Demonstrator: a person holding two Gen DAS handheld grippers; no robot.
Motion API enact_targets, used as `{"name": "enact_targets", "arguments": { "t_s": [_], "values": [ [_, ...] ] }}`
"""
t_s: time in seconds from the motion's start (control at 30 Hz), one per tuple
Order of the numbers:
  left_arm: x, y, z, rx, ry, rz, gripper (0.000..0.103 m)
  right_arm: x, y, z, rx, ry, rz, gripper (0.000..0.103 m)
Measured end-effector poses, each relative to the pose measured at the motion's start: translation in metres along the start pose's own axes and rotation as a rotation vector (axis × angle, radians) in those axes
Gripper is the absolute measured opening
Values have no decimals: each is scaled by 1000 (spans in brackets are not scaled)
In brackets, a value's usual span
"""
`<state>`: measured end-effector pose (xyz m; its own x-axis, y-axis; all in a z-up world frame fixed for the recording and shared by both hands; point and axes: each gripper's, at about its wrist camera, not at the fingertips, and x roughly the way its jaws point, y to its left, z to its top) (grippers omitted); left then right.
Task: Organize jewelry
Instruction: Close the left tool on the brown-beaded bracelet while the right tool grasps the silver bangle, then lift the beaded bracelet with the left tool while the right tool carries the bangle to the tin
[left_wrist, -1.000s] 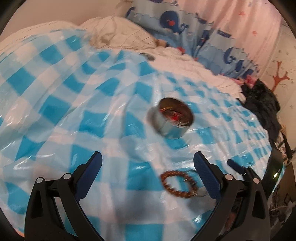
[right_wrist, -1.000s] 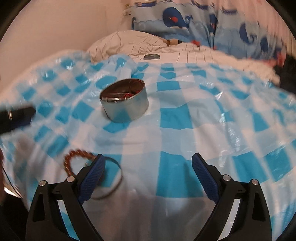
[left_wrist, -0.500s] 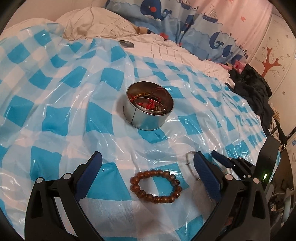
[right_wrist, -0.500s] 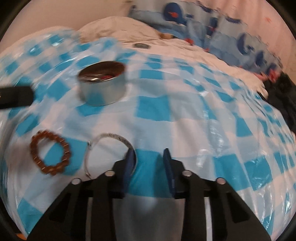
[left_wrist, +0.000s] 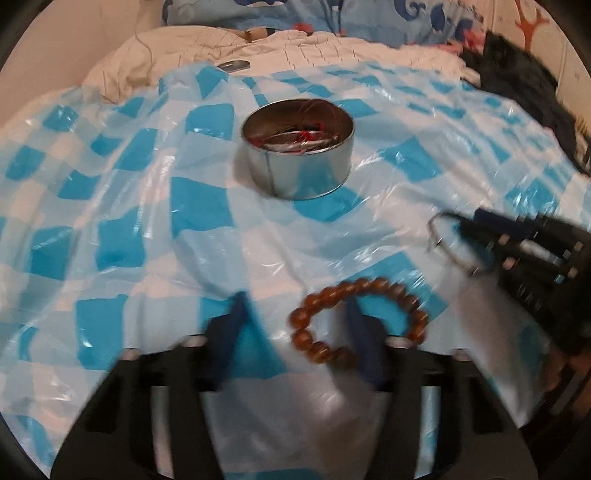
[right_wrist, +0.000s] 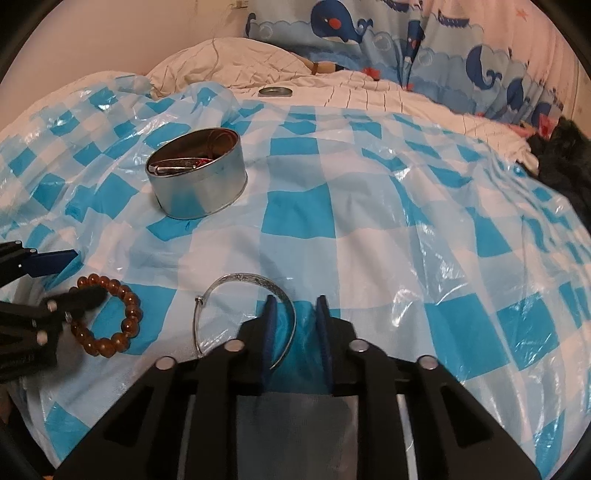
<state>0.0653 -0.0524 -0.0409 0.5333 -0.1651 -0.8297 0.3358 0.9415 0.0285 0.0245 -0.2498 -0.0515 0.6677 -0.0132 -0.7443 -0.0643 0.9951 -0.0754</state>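
The left gripper (left_wrist: 295, 328) is reaching down over a brown bead bracelet (left_wrist: 360, 323) lying on the blue-and-white checked plastic sheet (left_wrist: 155, 221) that is covering the bed. Its jaws are closing, with the near-left arc of the bracelet sitting between them – one finger is standing inside the ring of beads, the other outside it. The view is blurred, and the pads are not yet pressing on the beads as far as can be seen.

The right gripper (right_wrist: 295, 325) is working just beside it on a thin silver bangle (right_wrist: 243, 314), which is also lying on the sheet. Its jaws are closing too, and the right side of the bangle is passing between the two blue pads, close against the left one; a gap is still showing toward the other pad, so no firm grip can be seen.

Farther back on the sheet a round metal tin (right_wrist: 197, 173) is standing open and upright, holding other jewelry with some red in it. Behind it, on the white bedding, a small flat metal lid (right_wrist: 275, 91) is lying – well apart from the tin.
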Motion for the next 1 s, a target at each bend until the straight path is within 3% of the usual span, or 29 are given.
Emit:
{"name": "enact_targets", "arguments": {
  "t_s": [0.07,0.2,0.3,0.4,0.43,0.5,0.53,0.63,0.73,0.8,1.0],
  "values": [
    [-3,6,-2,-12,-2,-17,22,1,1,2,-7,-4,4,9],
    [-18,9,-2,8,-52,-19,3,-8,-1,4,10,-44,36,4],
    [-28,6,0,35,-91,-13,1,-17,2,7,12,-86,64,4],
    [-29,5,4,34,-107,-30,1,-13,3,9,13,-65,77,4],
    [-29,3,6,37,-116,-26,6,-10,2,9,18,-53,78,4],
    [-26,-2,9,50,-114,-25,33,-5,2,8,24,-37,68,6],
    [-23,-4,9,52,-116,-10,56,-3,2,7,25,-30,71,10],
    [-11,-10,9,72,-78,-3,58,2,6,4,7,-8,67,15],
    [3,-13,5,90,-9,1,11,8,7,0,1,13,80,11],
    [0,-15,4,106,-12,-7,10,7,6,-1,16,13,107,2],
    [-28,-3,7,38,-95,-93,10,-4,-3,4,106,-33,236,1]
  ]
}}
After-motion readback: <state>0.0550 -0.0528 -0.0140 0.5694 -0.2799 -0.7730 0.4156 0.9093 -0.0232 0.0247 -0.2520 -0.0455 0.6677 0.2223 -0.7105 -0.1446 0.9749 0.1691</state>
